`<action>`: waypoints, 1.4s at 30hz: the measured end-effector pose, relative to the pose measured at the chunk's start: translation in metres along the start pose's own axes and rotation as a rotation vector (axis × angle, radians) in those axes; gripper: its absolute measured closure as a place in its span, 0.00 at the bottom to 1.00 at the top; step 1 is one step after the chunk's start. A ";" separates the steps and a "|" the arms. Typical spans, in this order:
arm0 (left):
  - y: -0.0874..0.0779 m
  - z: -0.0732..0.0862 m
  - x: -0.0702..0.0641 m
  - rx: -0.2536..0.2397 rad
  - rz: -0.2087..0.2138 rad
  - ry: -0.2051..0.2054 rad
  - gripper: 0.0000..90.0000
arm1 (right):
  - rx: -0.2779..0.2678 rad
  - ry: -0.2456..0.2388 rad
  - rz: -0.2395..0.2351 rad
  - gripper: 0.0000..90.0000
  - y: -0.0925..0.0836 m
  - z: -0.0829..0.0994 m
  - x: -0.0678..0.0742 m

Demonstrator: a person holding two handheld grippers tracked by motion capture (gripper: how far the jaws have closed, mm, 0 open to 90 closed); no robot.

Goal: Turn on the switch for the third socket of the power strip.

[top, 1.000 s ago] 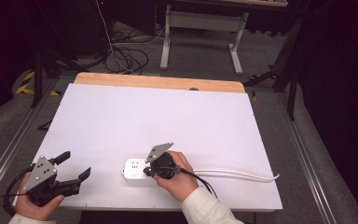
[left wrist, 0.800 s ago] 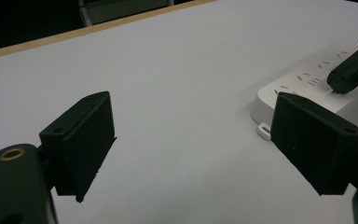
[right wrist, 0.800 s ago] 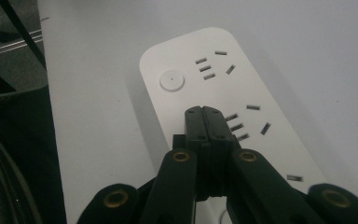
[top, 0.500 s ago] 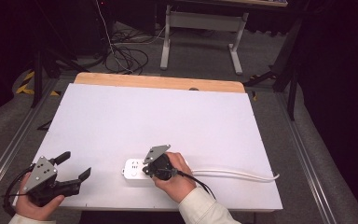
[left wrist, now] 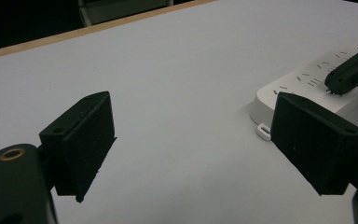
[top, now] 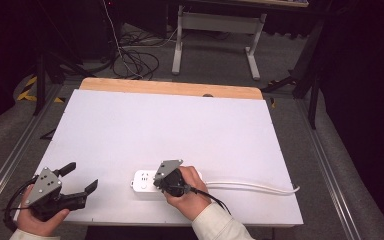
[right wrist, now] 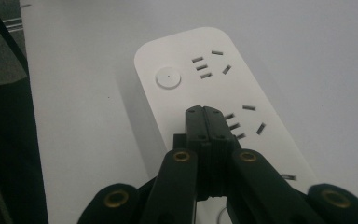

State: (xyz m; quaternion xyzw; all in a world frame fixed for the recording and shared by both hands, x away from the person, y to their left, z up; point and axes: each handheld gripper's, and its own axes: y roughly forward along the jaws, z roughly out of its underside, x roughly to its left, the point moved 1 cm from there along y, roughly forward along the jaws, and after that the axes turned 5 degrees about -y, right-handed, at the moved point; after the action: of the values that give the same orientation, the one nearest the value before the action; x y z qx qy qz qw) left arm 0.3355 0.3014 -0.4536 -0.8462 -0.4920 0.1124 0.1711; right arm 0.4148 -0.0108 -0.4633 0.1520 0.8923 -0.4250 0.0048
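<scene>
1. High view: the white power strip (top: pixel 147 181) lies near the front edge of the white counter (top: pixel 180 125), a bit left of center, and its cord (top: pixel 260 186) runs off to the right. The right gripper (top: pixel 161 181) sits over it, and the left gripper (top: pixel 80 176) is at the near-left corner, well apart from it.
2. Left gripper view: the jaws are spread wide with nothing between them, and the power strip (left wrist: pixel 307 79) is off to the right.
3. Right gripper view: the jaws are pressed together with nothing in them, tips right over the strip's sockets (right wrist: pixel 242 121). Can't tell if they're touching. The round button (right wrist: pixel 168 77) is just beyond.
</scene>
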 end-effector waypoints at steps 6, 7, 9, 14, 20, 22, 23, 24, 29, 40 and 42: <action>0.001 0.000 0.001 0.001 0.001 -0.009 0.16 | -0.055 -0.021 -0.002 1.00 -0.006 -0.003 -0.001; 0.001 0.000 0.001 0.001 0.001 -0.009 0.16 | -0.082 -0.015 -0.006 1.00 -0.010 -0.004 -0.001; 0.001 0.000 0.001 0.003 -0.001 -0.005 0.16 | -0.106 -0.013 -0.002 1.00 -0.013 -0.006 -0.002; 0.001 0.000 0.001 -0.001 0.003 -0.010 0.16 | -0.129 -0.007 0.010 1.00 -0.025 -0.011 -0.006; 0.001 0.000 0.001 0.002 0.004 -0.009 0.16 | -0.158 -0.014 0.002 1.00 -0.030 -0.014 -0.003; 0.001 0.000 0.001 0.002 0.004 -0.009 0.16 | -0.168 -0.018 0.006 1.00 -0.033 -0.017 -0.002; 0.001 0.000 0.001 0.001 0.004 -0.009 0.16 | -0.170 -0.020 0.006 1.00 -0.035 -0.018 -0.002; 0.001 0.000 0.001 0.001 0.004 -0.010 0.16 | -0.172 -0.027 0.009 1.00 -0.037 -0.020 -0.001; 0.001 0.000 0.001 0.001 0.005 -0.009 0.16 | -0.180 -0.019 0.013 1.00 -0.039 -0.021 -0.002; 0.000 -0.001 0.000 0.006 0.014 -0.004 0.16 | -0.242 0.020 0.037 0.51 -0.049 -0.023 -0.009; 0.001 -0.001 0.000 0.007 0.012 0.002 0.16 | -0.257 0.029 0.054 0.42 -0.056 -0.024 -0.011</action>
State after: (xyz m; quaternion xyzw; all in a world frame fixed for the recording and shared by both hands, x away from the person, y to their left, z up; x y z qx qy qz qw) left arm 0.3364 0.3008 -0.4525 -0.8487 -0.4861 0.1144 0.1740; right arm 0.4128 -0.0288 -0.4036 0.1803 0.9350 -0.3046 0.0231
